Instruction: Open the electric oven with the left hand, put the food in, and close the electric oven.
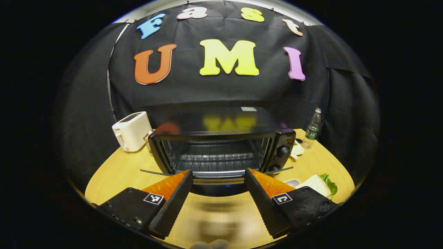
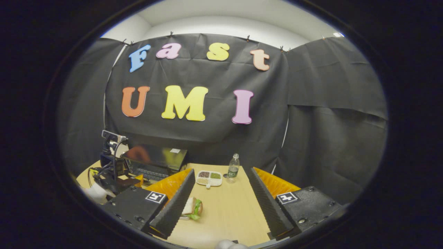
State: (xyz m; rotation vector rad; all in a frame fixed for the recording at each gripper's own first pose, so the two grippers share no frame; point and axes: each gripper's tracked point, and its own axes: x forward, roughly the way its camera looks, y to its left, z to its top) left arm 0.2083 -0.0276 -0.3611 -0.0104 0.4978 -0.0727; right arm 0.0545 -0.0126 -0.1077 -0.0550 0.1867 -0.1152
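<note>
The black electric oven stands in front of me with its door swung down flat and the wire rack showing inside. My left gripper is open, and its fingers straddle the lowered door's front edge without pressing on it. A sandwich with lettuce lies on the table to the oven's right. In the right gripper view my right gripper is open and holds nothing; the sandwich lies just beyond its left finger. The oven and the left gripper show farther left.
A white toaster stands left of the oven. A water bottle and a white compartment tray sit near the back of the round wooden table. Black cloth walls close in behind and to the right.
</note>
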